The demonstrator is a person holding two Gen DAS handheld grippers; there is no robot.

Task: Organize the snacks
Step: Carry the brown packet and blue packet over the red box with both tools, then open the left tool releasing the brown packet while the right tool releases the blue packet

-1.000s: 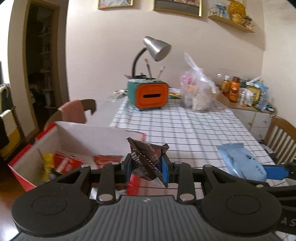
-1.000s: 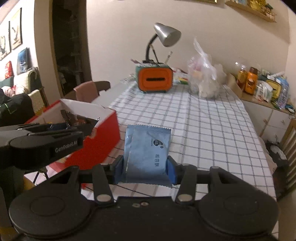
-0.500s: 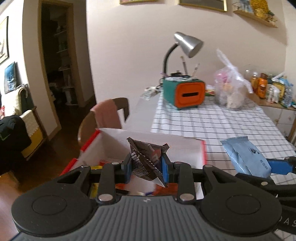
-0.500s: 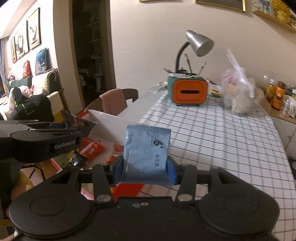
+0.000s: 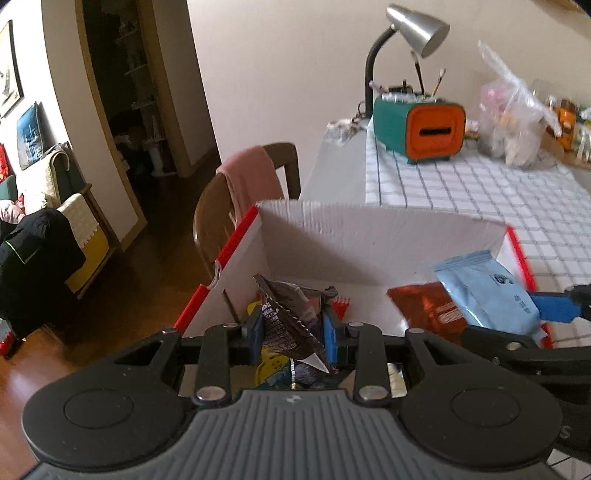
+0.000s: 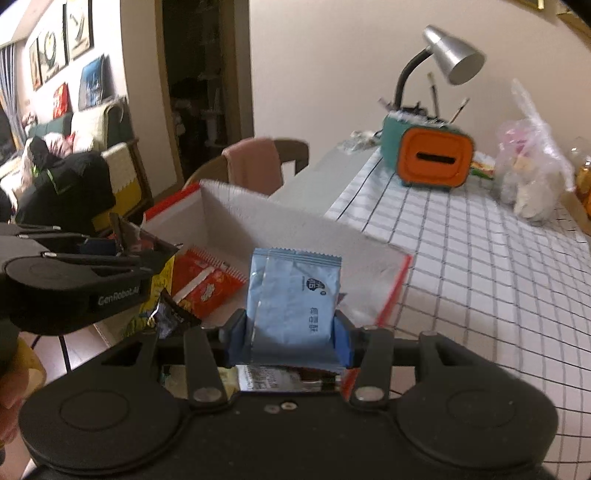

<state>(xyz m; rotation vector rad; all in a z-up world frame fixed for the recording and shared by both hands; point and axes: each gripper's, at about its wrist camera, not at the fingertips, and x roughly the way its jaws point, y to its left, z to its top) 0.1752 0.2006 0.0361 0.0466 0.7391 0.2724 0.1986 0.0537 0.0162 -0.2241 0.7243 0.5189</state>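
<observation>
**Both grippers over the box, each pinching a packet**

Dining room, table under a white grid-check cloth. Landmark: the red-and-white box at the table's near-left corner, white inside, red outside.

- Left gripper: blue pads pressed onto a dark crumpled snack wrapper, held above the box's near-left part. In the right wrist view the same gripper sits over the box's left wall.
- Right gripper: jaws clamped on a light blue packet, upright, printed face toward the camera, above the box's near-right part. From the left wrist view the packet hangs inside the box's right wall.
- In the box: red snack packs on the floor toward the far side, a yellow pack near the left wall, more packets below the pads, too blurred to identify, possibly foil.
- Beyond the box on the table: teal-and-orange holder with pens, silver desk lamp behind it, clear plastic bag to the right of the holder.
- Left of the box: wooden chair with a pink cloth over its back, just beside the box's far-left corner.
</observation>
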